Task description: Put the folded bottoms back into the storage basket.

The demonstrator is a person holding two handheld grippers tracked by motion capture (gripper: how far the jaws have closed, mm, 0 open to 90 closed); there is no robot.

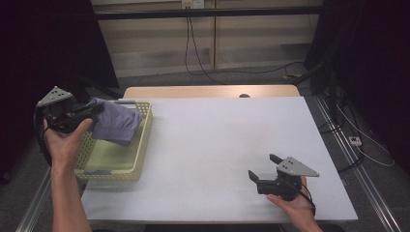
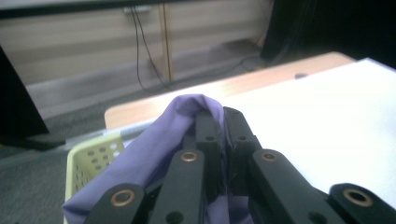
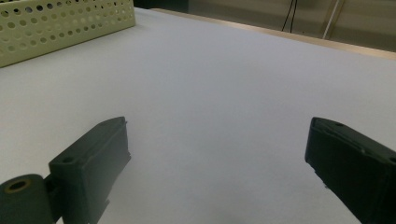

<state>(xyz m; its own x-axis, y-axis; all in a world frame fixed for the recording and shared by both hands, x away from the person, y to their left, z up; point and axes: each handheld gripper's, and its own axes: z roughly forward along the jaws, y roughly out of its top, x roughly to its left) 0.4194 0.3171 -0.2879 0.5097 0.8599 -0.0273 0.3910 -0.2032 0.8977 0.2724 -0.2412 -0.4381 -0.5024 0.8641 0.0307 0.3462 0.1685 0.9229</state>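
A purple cloth (image 1: 116, 123) hangs over the far end of a pale yellow perforated basket (image 1: 138, 164) at the table's left side. My left gripper (image 1: 95, 109) is shut on the cloth's upper edge and holds it above the basket. In the left gripper view the purple cloth (image 2: 154, 144) drapes over the closed jaws of the left gripper (image 2: 223, 116), with the basket (image 2: 91, 158) below. My right gripper (image 1: 263, 166) rests low over the white table at the front right, open with nothing between its fingers. The right gripper (image 3: 217, 149) shows its jaws wide apart over bare tabletop.
The white table surface (image 1: 227, 140) spreads between the basket and the right gripper. A wooden strip (image 1: 208, 92) runs along the far edge. Cables (image 1: 193, 48) hang behind the table, with dark panels on both sides. The basket's corner (image 3: 65, 23) appears far left in the right gripper view.
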